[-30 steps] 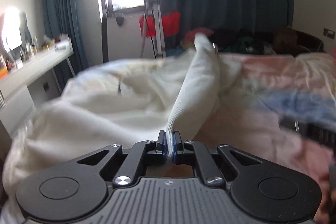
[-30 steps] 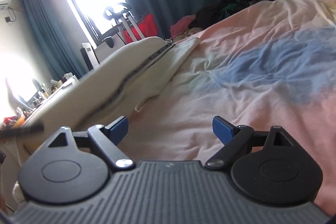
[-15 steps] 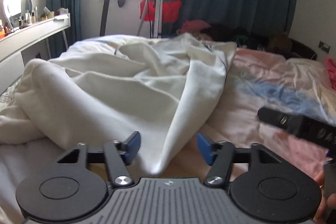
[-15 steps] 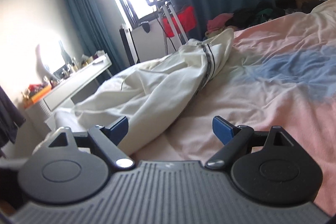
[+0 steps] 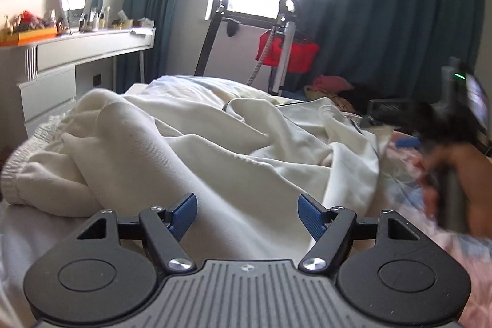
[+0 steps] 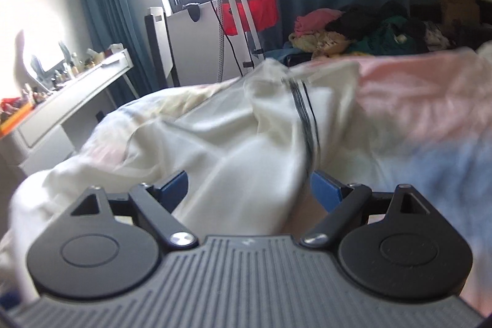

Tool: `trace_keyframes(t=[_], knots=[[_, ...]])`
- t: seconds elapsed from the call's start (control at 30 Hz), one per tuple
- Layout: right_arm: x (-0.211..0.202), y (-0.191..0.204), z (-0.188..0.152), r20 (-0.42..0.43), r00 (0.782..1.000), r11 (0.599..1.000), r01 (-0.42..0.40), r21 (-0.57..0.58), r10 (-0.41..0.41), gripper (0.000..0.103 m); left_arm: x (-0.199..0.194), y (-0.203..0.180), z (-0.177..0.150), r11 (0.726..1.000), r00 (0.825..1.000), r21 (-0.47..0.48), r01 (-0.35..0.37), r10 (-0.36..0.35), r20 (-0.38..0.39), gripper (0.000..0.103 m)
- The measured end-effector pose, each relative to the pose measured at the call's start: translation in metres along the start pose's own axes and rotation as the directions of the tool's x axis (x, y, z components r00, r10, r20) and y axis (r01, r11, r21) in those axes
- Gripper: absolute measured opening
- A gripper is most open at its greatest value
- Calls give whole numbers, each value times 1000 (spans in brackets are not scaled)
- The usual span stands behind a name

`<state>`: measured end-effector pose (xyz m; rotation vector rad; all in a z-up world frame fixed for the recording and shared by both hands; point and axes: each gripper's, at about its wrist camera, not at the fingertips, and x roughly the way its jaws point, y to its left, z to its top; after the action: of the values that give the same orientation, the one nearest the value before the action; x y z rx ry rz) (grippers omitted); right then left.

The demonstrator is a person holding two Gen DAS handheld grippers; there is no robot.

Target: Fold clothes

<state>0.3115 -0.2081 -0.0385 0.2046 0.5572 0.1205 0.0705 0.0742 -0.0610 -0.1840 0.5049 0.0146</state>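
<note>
A cream garment (image 5: 215, 149) with an elastic waistband (image 5: 27, 155) lies crumpled on the bed. My left gripper (image 5: 247, 212) hovers low over its near fold. Its jaws are opening, and cloth lies between the blue pads untouched. In the right wrist view the same garment (image 6: 246, 143) shows a dark side stripe (image 6: 307, 125). My right gripper (image 6: 249, 189) stands wide with its jaws closing. A fold of the garment sits between its fingers, and the pads do not press it. A blurred hand (image 5: 461, 174) carries that gripper at the right of the left wrist view.
The pink and blue bedsheet (image 6: 415, 112) stretches to the right. A white desk (image 5: 77, 51) with small items stands at the left. A garment steamer stand (image 5: 286, 45) and a pile of clothes (image 6: 369, 32) are beyond the bed.
My left gripper let go of the raised cloth fold and opened; the fold dropped onto the bed. My right gripper swung left from the bare sheet onto the garment.
</note>
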Motion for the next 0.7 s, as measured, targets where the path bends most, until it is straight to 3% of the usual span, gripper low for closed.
trace_keyframes(t=[0.03, 0.13, 0.23, 0.33, 0.37, 0.43, 0.47, 0.53, 0.63, 0.7], knots=[[21, 4, 11, -8, 1000, 1000, 16, -13, -16, 78, 7, 0, 1, 1000, 1000, 9, -2, 2, 12, 74], [83, 15, 35, -42, 997, 998, 65, -20, -66, 75, 27, 0, 1, 999, 1000, 39, -18, 17, 24, 74], [141, 27, 49, -50, 990, 991, 130, -39, -132, 73, 43, 4, -2, 999, 999, 32, 32, -33, 21, 74], [193, 34, 54, -55, 972, 970, 222, -97, -228, 71, 58, 3, -5, 997, 999, 67, 23, -24, 24, 74], [207, 34, 55, -62, 964, 961, 253, -110, -260, 67, 62, 4, -6, 997, 999, 79, 27, -29, 28, 74], [227, 32, 55, -71, 946, 942, 306, -140, -317, 43, 69, 8, -7, 997, 999, 78, 23, -26, 36, 74], [228, 31, 55, -69, 942, 937, 315, -151, -328, 38, 71, 12, -5, 997, 999, 69, 19, -22, 37, 74], [228, 29, 57, -63, 938, 929, 328, -171, -342, 10, 74, 20, -1, 999, 999, 51, 13, -15, 39, 74], [215, 23, 68, -72, 937, 930, 327, -169, -342, 5, 75, 33, 6, 1000, 999, 6, 0, 0, 44, 74], [185, 20, 83, -19, 945, 931, 317, -180, -326, 5, 70, 42, 10, 998, 999, -60, 26, -23, 40, 74]])
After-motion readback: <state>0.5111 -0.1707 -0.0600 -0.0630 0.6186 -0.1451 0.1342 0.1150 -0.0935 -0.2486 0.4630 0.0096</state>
